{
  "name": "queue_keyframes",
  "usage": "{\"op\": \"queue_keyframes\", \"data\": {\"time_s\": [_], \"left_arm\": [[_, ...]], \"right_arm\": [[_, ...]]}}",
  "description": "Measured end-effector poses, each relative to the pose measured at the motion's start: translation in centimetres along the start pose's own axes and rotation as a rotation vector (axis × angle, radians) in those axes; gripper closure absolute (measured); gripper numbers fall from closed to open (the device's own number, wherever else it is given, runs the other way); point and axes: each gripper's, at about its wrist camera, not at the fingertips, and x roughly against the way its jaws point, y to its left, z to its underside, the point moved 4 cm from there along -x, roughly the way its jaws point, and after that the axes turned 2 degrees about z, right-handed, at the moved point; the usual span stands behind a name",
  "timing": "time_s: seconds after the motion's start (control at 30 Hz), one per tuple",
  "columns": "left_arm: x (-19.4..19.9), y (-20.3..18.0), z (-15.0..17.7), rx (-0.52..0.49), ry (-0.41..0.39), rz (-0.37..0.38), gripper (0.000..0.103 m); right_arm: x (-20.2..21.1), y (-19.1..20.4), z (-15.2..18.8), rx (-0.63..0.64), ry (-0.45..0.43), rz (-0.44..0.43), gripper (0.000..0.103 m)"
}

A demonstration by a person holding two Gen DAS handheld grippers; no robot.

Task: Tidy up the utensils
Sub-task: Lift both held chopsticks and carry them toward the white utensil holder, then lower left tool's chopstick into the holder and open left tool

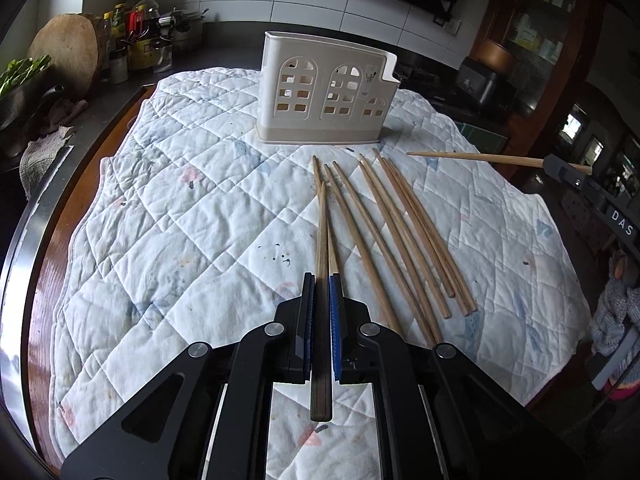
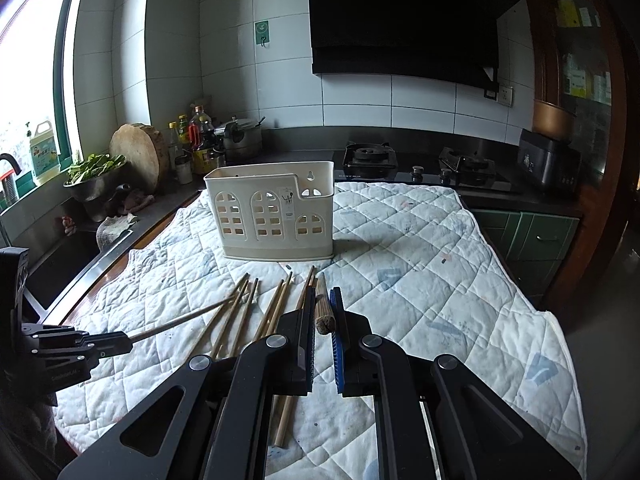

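Chopstick [image 1: 322, 240] clamped lengthwise in left tongs [image 1: 322, 280]; another chopstick [image 2: 323, 308] in right tongs [image 2: 324, 300].

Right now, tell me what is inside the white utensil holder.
Through the window cutouts of the utensil holder only pale inner wall shows; nothing sticks out above its rim. Its floor is hidden. The loose chopsticks lie on the quilted cloth.

Left black two-finger gripper [image 1: 322, 284]: tilted downward, jaws clamped on one long brown wooden chopstick [image 1: 321, 280] running forward between the blue pads. Right black two-finger gripper [image 2: 323, 312]: tilted down less steeply, jaws clamped on another wooden chopstick [image 2: 323, 308].
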Motion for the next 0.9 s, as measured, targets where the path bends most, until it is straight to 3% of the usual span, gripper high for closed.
{"op": "queue_keyframes", "data": {"time_s": [0.27,0.73,0.9], "left_arm": [[1.3,-0.2,-1.2,-0.010,-0.070,0.000,0.097],[6.5,-1.5,-10.4,-0.125,-0.178,0.053,0.097],[7.5,-1.3,-13.3,-0.169,-0.176,-0.017,0.097]], "right_arm": [[-0.1,0.3,-0.6,0.014,-0.001,-0.015,0.096],[-0.6,0.2,-11.2,0.104,-0.049,-0.068,0.096],[-2.1,0.0,-13.3,0.133,-0.020,-0.054,0.096]]}}
